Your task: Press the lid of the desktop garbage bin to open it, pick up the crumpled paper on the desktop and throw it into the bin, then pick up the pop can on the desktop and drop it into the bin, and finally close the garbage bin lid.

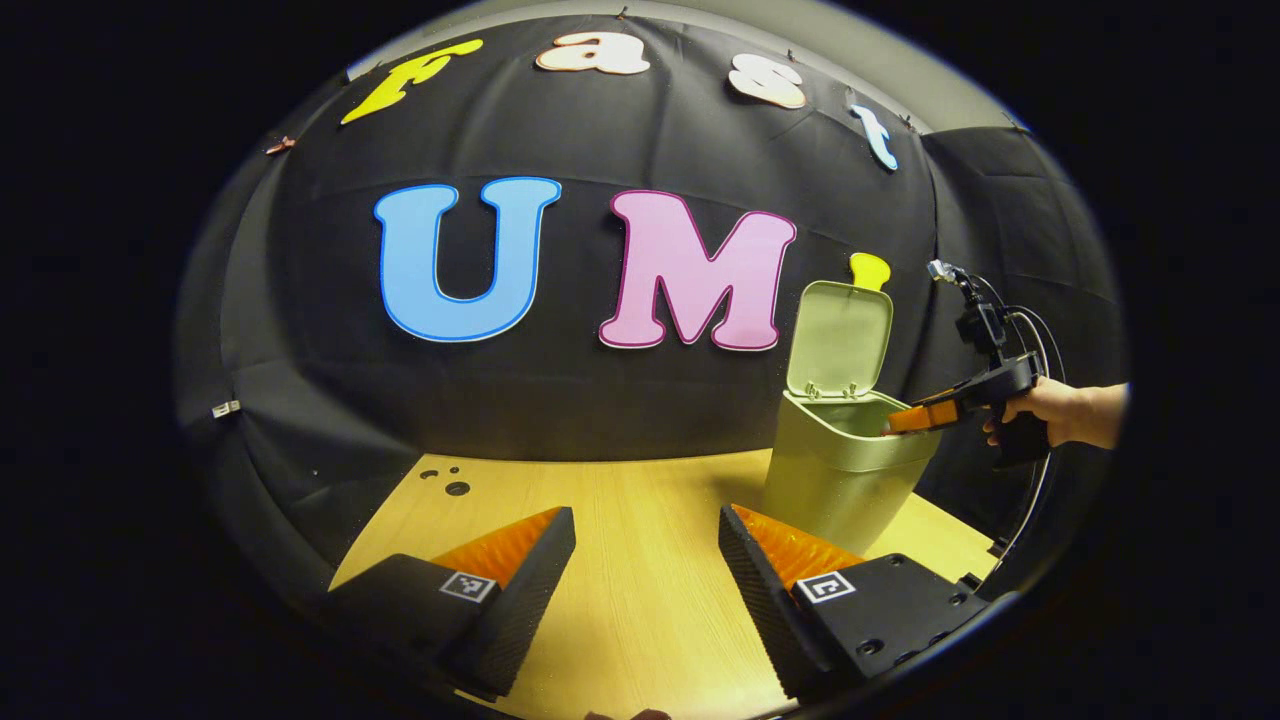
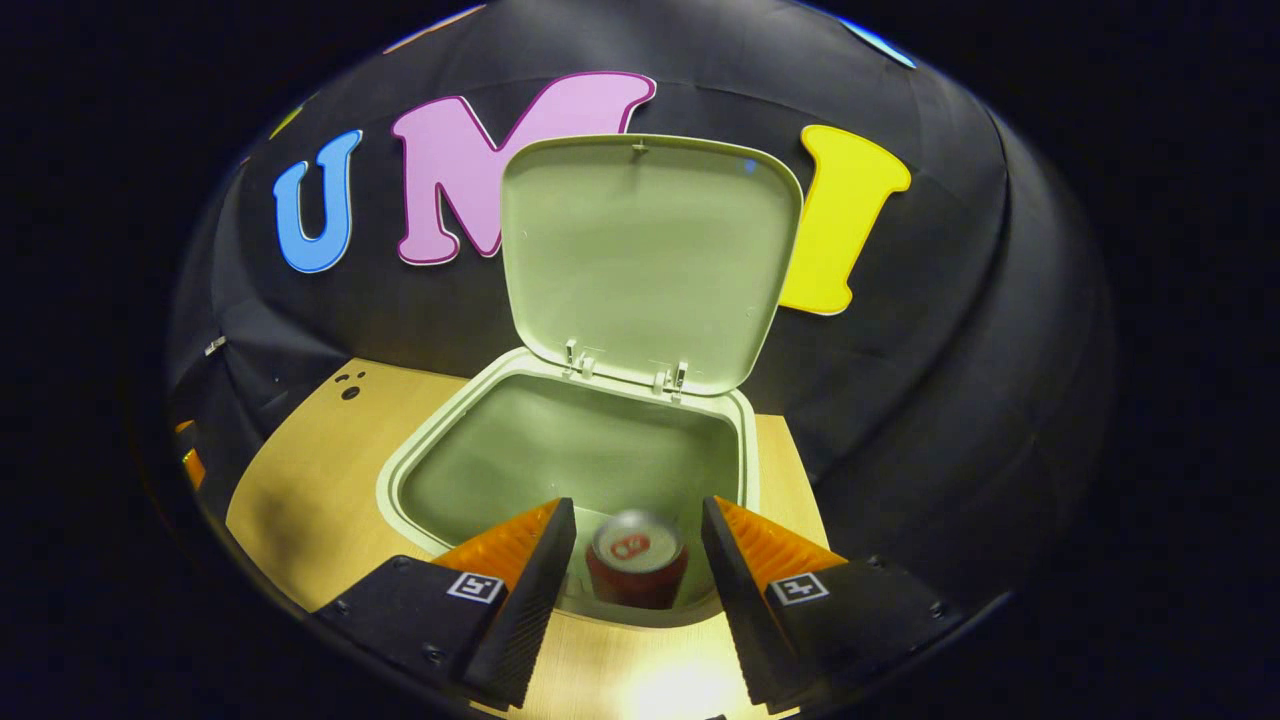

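Two of the task's drops are looking finished or nearly so: the pop can (image 2: 636, 570) is sitting inside the open garbage bin (image 2: 400, 470), seen between and beyond the spread fingers of the right gripper (image 2: 636, 545), neither finger pressing on it. By my judgement the can step is ending, and what remains is pulling that gripper clear and pushing the upright lid (image 2: 650, 260) down shut. Over the bare tabletop (image 1: 640, 500) the left gripper (image 1: 646, 545) is hovering open and empty, well apart from the bin.

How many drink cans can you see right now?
1. The pop can sits between the right gripper fingers, which stand apart from it, over the front edge of the open garbage bin. More could lie hidden deeper inside the bin.
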`<state>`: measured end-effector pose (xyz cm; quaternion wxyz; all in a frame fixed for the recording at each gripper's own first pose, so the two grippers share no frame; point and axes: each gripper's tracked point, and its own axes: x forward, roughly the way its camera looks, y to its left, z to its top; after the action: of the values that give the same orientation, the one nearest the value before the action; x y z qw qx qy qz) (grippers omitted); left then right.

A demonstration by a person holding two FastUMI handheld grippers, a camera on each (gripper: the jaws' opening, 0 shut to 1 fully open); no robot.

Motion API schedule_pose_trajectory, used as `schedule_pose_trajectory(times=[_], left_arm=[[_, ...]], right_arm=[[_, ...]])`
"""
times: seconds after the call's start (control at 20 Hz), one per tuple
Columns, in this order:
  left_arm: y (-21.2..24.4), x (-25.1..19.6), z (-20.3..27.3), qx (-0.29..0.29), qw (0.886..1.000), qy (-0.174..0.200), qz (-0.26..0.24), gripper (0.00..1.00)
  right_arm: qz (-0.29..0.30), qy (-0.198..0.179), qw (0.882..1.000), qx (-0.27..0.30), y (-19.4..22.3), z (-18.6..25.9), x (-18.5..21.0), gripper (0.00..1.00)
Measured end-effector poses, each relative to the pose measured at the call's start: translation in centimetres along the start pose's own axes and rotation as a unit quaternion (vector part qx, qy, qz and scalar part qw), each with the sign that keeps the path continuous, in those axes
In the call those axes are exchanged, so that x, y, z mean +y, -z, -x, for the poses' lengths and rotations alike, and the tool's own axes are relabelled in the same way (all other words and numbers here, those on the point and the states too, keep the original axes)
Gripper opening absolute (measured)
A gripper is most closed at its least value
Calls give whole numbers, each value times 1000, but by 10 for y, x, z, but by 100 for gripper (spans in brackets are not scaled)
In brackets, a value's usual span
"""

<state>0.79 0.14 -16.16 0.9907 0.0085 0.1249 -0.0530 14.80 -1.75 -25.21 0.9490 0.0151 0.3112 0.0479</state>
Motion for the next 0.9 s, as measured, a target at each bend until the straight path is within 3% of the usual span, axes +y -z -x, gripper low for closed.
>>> schedule_pose_trajectory(times=[0.4, 0.45, 0.5, 0.9], left_arm=[[0, -6, 4, 0, 1000, 1, -3, 94], [-1, -7, 5, 0, 1000, 1, -4, 98], [-2, -9, 7, 0, 1000, 1, -4, 94], [-14, -29, 17, -9, 1000, -22, 0, 94]], right_arm=[[-22, -15, 999, -46, -25, 21, 3, 81], [-26, -18, 998, -56, -32, 25, 3, 82], [-30, -20, 997, -68, -40, 29, 2, 84], [-18, -37, 978, -203, -135, 69, -6, 86]])
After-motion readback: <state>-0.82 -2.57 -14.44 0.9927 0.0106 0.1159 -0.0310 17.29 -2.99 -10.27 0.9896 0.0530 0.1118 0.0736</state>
